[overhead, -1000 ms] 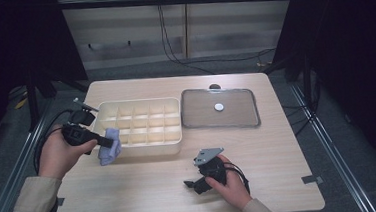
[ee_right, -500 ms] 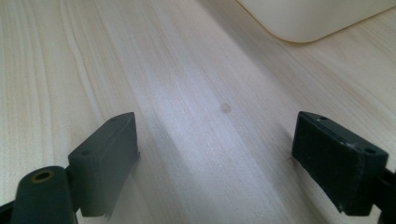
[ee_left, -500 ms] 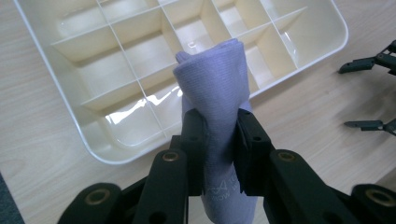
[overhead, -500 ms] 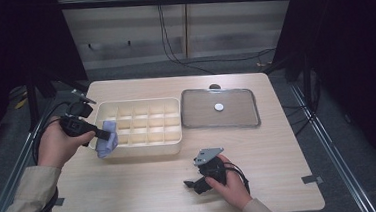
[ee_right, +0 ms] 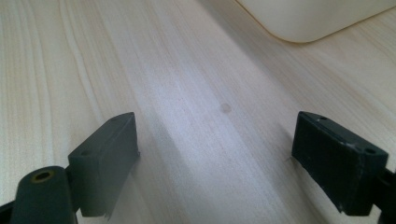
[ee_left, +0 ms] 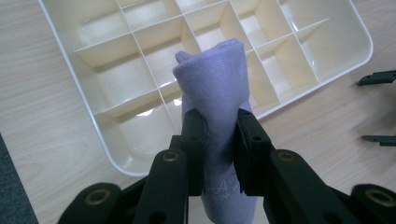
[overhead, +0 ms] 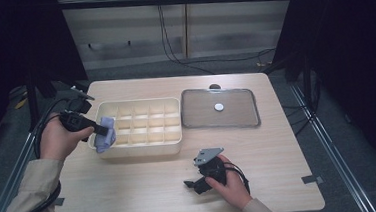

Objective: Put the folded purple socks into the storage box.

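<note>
Overhead, a person sits at a pale wooden table (overhead: 146, 189) with a black two-jaw gripper in each hand. Held in the hand at the table's left side, the left gripper (overhead: 96, 131) has its jaws closed tight on a rolled lavender cloth (overhead: 104, 133), pinching it around the middle so the fabric bulges above and below the pads (in the left gripper view the cloth (ee_left: 219, 116) stands nearly upright between the jaws, with some faint printed lettering near its lower end, too small to read). The cloth hangs at the left end of a cream plastic organizer tray (overhead: 174, 142), divided into many small compartments; from the gripper's own camera it sits over the tray (ee_left: 70, 79) cells near one rounded corner, though whether it touches the tray cannot be told. To the right of the tray, just beside it, lies a clear rectangular lid (overhead: 242, 123) with a small white disc at its centre. The right gripper (overhead: 194, 185) rests low at the near edge of the table, well apart from the tray, its jaws spread wide with nothing between them but bare wood.
</note>
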The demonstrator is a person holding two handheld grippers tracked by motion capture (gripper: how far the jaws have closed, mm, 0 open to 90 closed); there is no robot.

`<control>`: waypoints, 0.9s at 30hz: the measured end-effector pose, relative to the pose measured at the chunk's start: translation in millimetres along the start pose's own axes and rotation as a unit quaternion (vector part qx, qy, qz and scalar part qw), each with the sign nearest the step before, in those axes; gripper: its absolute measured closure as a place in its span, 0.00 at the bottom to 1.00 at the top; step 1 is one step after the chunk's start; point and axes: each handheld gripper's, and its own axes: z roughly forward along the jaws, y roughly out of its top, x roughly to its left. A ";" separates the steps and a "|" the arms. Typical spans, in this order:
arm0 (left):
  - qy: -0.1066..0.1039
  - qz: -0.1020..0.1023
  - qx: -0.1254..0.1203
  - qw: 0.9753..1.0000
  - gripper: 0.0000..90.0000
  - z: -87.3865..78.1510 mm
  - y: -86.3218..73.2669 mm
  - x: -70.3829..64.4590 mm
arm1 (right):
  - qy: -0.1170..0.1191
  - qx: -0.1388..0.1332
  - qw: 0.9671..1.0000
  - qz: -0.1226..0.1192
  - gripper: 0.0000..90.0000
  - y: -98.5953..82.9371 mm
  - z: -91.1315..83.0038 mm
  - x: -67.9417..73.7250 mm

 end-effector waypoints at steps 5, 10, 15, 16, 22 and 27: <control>0.002 -0.004 0.001 1.000 0.84 2.8 2.5 5.1 | -0.001 0.001 1.000 -0.001 0.15 0.1 -0.1 0.0; 0.006 -0.007 0.001 1.000 0.84 6.5 4.5 9.5 | -0.001 0.001 1.000 0.000 0.15 0.0 -0.1 0.0; 0.014 -0.006 0.001 1.000 0.84 10.1 6.3 12.9 | -0.001 0.001 1.000 -0.001 0.15 0.1 -0.2 0.0; 0.013 -0.007 0.002 1.000 0.84 11.0 6.7 13.2 | 0.000 0.000 1.000 0.000 0.15 0.0 0.0 0.0; 0.016 -0.012 0.003 1.000 0.84 14.9 9.1 15.5 | -0.001 0.001 1.000 0.000 0.15 0.0 -0.1 0.0; 0.023 -0.015 0.003 1.000 0.84 18.7 9.7 19.4 | 0.000 0.000 1.000 0.000 0.15 0.0 0.0 0.0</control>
